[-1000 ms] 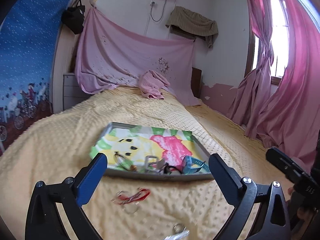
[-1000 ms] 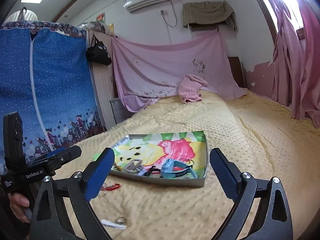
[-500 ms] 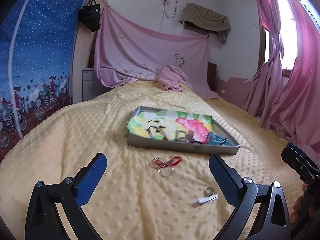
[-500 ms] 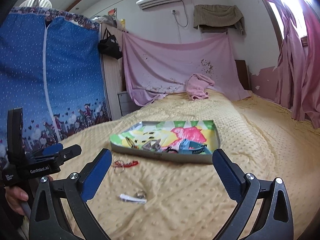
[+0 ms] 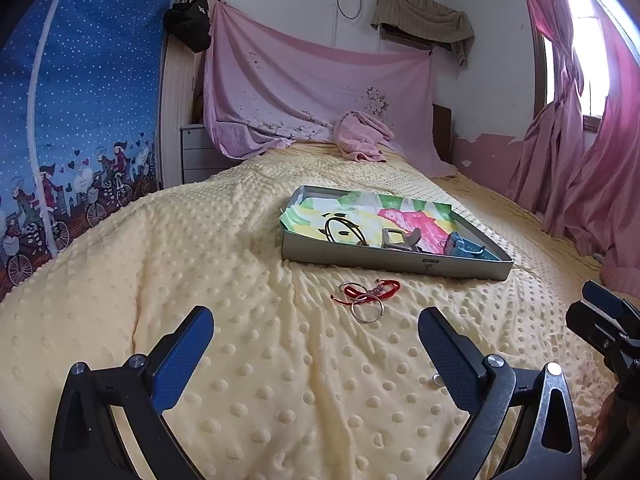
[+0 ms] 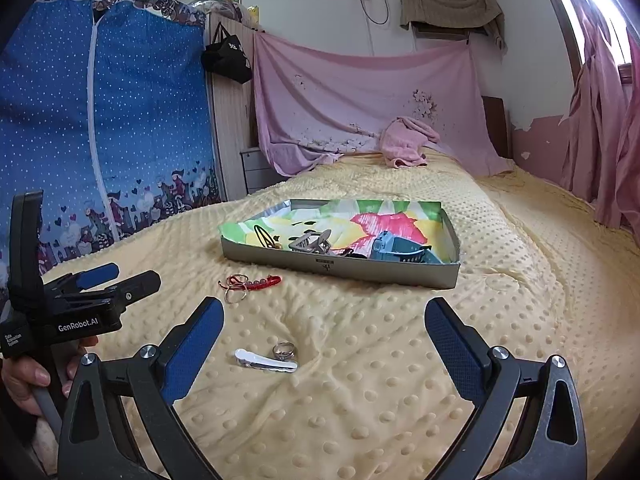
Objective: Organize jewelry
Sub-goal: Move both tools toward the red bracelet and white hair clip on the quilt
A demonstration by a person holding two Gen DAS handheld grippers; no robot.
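Blue-padded fingers (image 5: 182,354) of the left gripper (image 5: 316,356) are spread wide with nothing between them; the right gripper (image 6: 324,344) is likewise fully parted and empty, its fingers (image 6: 194,344) framing the lower centre of its view.

Change noted: against the views of a second ago, both grippers are drawn back from the tray (image 5: 394,258). The tray then filled the space just above the fingers; it now sits at mid-frame, right of centre, with bare blanket in front. Loose pieces are brought into plain view by this: a red cord bracelet (image 5: 370,292) tangled with thin metal rings (image 5: 366,312) at centre of the left view, just below the tray's near wall; a white hair clip (image 6: 266,360) and a silver ring (image 6: 284,349) touching it, low centre in the right view, between the right gripper's fingers.

Judgement: a step is probably finished and the next pick is being lined up; the clip and ring seem the likeliest target for the right gripper. Some pieces are already in the tray, among them a grey claw clip (image 6: 310,242) and a teal item (image 6: 398,252).

Surface: a soft yellow dotted blanket (image 5: 200,264) over a bed; small flat pieces may sink into it. Room: a pink sheet (image 6: 360,96) is hung at upper centre, a blue starred fabric wardrobe (image 6: 100,120) stands at left, pink curtains (image 5: 592,140) at right.
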